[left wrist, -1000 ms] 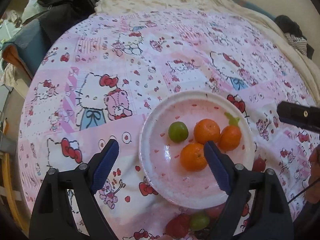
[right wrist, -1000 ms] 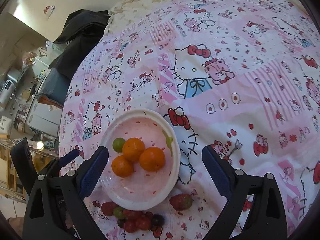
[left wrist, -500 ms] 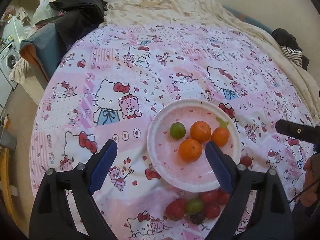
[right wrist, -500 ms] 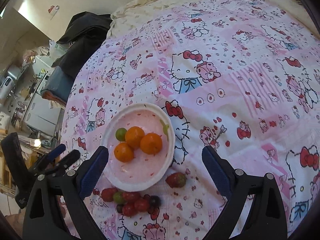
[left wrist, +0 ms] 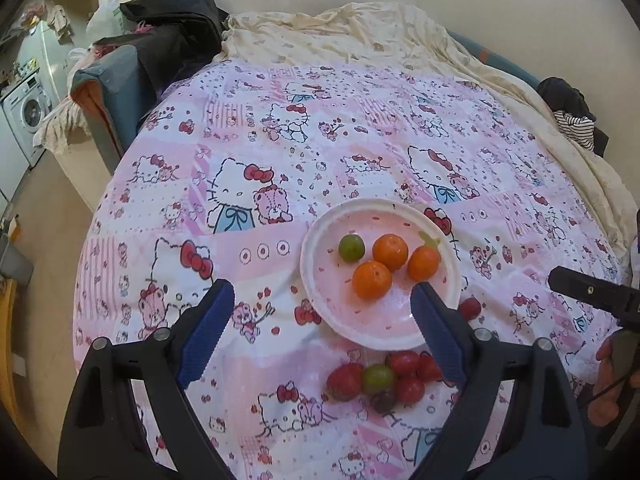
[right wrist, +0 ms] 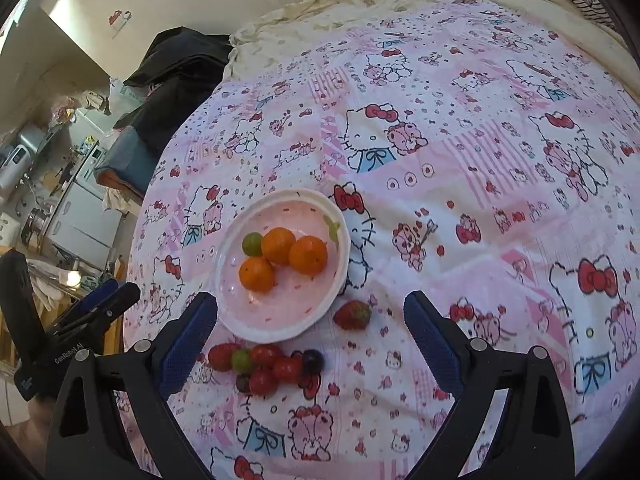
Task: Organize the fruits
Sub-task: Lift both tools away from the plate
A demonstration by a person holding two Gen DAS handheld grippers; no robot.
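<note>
While both tools hang above the pink cat-print cover [left wrist: 248, 184] on the bed, nothing is held. The left hand-held gripper [left wrist: 322, 316] has its blue fingers [left wrist: 206, 326] spread wide apart with only air between them. The right hand-held gripper [right wrist: 310, 336] is wide open too, and it holds nothing.

A white plate [right wrist: 240, 320] with a pink inside lies on the cover. In it sit three oranges [right wrist: 308, 255] and one small green fruit [right wrist: 252, 243]. The green fruit touches two of the oranges, and the oranges sit close together in a bunch.

Just beside the near rim of the plate, on the cover, lies a little pile of small fruits [right wrist: 266, 364]. It has a strawberry, a green grape, some red tomatoes and two dark grapes, all touching. One more strawberry [right wrist: 353, 315] lies alone, near the plate's right side and apart from the pile.

In the left view, the pile [left wrist: 382, 376] shows between the two blue fingers, and the plate [left wrist: 312, 264] is just past it.

A cream sheet [left wrist: 360, 36] covers the far end of the bed. Dark clothes [left wrist: 172, 20] lie in a heap at the far left.
</note>
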